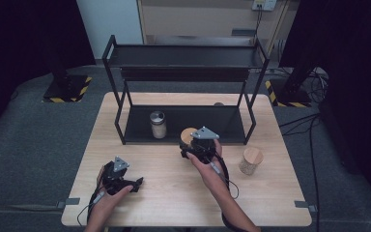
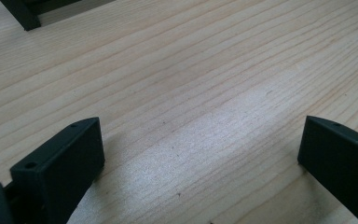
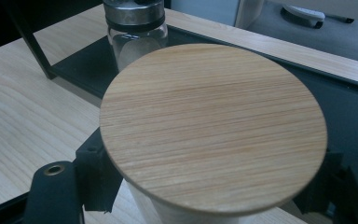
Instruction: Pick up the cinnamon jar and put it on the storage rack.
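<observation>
A jar with a round wooden lid is clamped between the jaws of the right gripper, just in front of the lower shelf of a black metal rack standing on the wooden table. On that shelf, a glass jar with a metal lid is seen just beyond the held jar. A second wooden-lidded jar is set on the table to the right, apart from the rack. The left gripper is rested low over bare tabletop near the front left, its jaws held wide apart with nothing between them.
</observation>
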Tool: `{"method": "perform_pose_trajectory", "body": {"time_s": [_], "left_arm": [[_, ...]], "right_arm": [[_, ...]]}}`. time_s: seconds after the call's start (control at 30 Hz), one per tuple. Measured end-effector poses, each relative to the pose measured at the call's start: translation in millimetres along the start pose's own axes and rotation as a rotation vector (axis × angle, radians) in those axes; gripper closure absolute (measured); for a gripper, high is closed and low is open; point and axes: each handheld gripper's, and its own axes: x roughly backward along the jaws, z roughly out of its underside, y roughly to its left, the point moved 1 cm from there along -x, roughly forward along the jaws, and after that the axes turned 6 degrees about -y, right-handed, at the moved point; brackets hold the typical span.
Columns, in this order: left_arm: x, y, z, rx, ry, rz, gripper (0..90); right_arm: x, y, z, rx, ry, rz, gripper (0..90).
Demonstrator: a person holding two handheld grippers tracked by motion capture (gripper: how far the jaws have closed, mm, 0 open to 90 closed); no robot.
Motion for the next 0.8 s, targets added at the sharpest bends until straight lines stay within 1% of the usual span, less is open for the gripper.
{"method": "perform_pose_trajectory", "body": {"time_s": [0.2,0.37,0.67,0.77,0.8], "left_arm": [[-0.2,-0.1,-0.1,-0.001,0.0,0.0,0.0],[-0.4,-0.4,-0.2,0.0,-0.001,-0.001,0.0],[-0.8,-0.2,-0.6,0.0,0.0,0.001,0.0],[-1.1,-0.2,-0.8,0.0,0.0,0.001,0.0],[-1.1,-0.2,-0.9,0.0,0.0,0.001,0.0]], "right_arm": [[-5.0,-2.9,-2.6,0.001,0.002,0.005,25.5],[-9.9,-4.8,-3.8,0.013,0.004,0.007,25.5],[-17.2,-8.8,-5.8,0.002,-0.001,0.017,25.5],[-17.6,-5.6,-7.9,0.039,-0.004,0.03,25.5],[-18.0,-5.6,-8.4,0.039,-0.006,0.029,25.5]]}}
